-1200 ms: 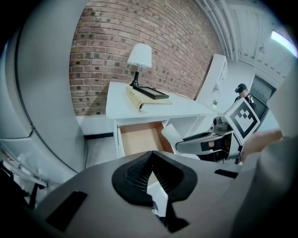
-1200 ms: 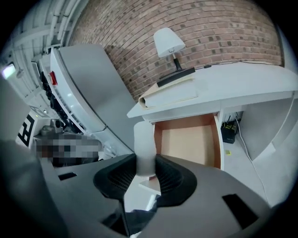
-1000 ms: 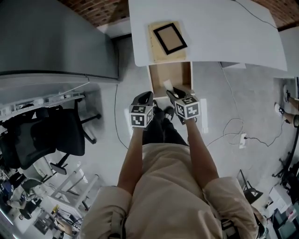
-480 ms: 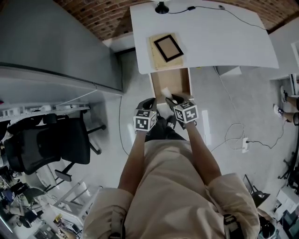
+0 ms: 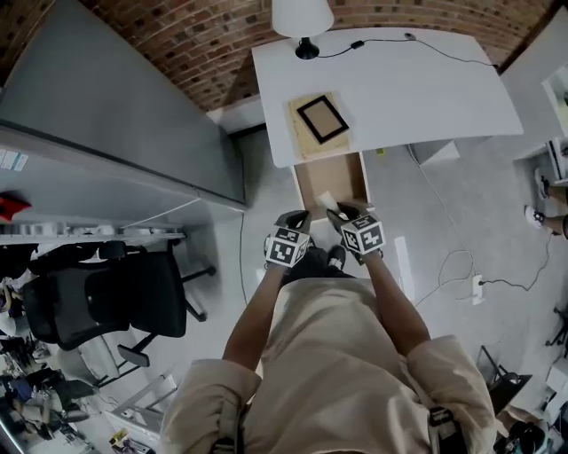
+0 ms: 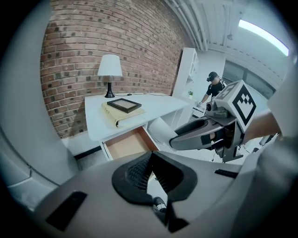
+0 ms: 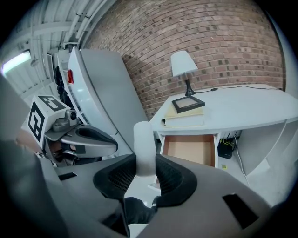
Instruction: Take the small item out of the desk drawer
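Note:
The desk drawer (image 5: 330,180) stands pulled out under the white desk (image 5: 426,89), its wooden inside bare (image 7: 190,148). The small item is a white roll (image 7: 144,148), upright between the pads of my right gripper (image 7: 145,163), which is shut on it. In the head view that right gripper (image 5: 337,213) holds the roll (image 5: 326,202) over the drawer's front edge. My left gripper (image 5: 297,218) hangs just to its left with its jaws together and nothing in them (image 6: 150,160). The left gripper view also shows the drawer (image 6: 125,144) and the right gripper (image 6: 205,135).
On the desk lie a tan book with a black picture frame (image 5: 321,118) and a white lamp (image 5: 303,19). A grey cabinet (image 5: 115,133) stands left of the desk, an office chair (image 5: 106,297) lower left. Cables and a power strip (image 5: 477,285) lie on the floor at right.
Both grippers have drawn back from the drawer toward the person's body, the right one still gripping the white roll. The head view has lifted, so the lamp and brick wall now show.

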The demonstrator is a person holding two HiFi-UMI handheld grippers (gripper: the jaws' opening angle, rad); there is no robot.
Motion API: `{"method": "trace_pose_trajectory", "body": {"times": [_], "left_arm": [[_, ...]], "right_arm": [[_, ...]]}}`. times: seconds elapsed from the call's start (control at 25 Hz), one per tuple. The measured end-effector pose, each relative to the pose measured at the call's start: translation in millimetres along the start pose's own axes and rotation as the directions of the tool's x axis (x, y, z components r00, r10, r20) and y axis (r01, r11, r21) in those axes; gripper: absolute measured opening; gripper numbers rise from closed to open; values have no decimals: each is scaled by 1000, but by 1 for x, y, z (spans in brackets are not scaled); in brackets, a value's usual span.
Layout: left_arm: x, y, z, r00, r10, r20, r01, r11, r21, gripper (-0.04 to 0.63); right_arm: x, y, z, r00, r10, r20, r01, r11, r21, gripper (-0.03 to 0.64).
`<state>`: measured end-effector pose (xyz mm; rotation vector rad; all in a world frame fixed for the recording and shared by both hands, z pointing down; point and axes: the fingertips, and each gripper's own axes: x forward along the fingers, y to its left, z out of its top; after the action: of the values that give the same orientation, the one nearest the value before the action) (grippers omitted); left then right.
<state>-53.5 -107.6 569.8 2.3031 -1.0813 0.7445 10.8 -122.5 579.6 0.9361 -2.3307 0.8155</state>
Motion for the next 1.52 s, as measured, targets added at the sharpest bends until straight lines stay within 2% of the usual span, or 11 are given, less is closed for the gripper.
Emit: {"method": "trace_pose_trajectory", "body": {"times": [0.08,0.24,0.32,0.44,0.64,1.24,1.52], "left_arm": [[0,2,7,1000,14,22,-13,999,-31,17],[-4,8,21,994,78,76,-66,986,-153,17],[-6,9,25,993,80,91,-62,981,-183,17],[-5,10,28,992,74,100,-59,987,-152,17],[-7,9,21,992,80,93,-64,984,-166,16],[-11,14,23,989,96,113,-80,987,-136,17],[-13,8,19,990,93,107,-79,988,-133,17]], "right_arm": [[-2,-2,5,1000,-15,3,15,1000,-6,153],[-5,1,3,1000,-12,2,12,999,33,153],[-5,0,1,1000,-11,-5,11,999,33,153],[-3,0,1,1000,-5,9,4,999,38,153],[-4,-4,-15,1000,-22,-12,23,998,60,153],[2,2,-8,1000,3,23,-5,999,54,153],[-5,-4,-7,999,-12,40,8,995,99,153]]}}
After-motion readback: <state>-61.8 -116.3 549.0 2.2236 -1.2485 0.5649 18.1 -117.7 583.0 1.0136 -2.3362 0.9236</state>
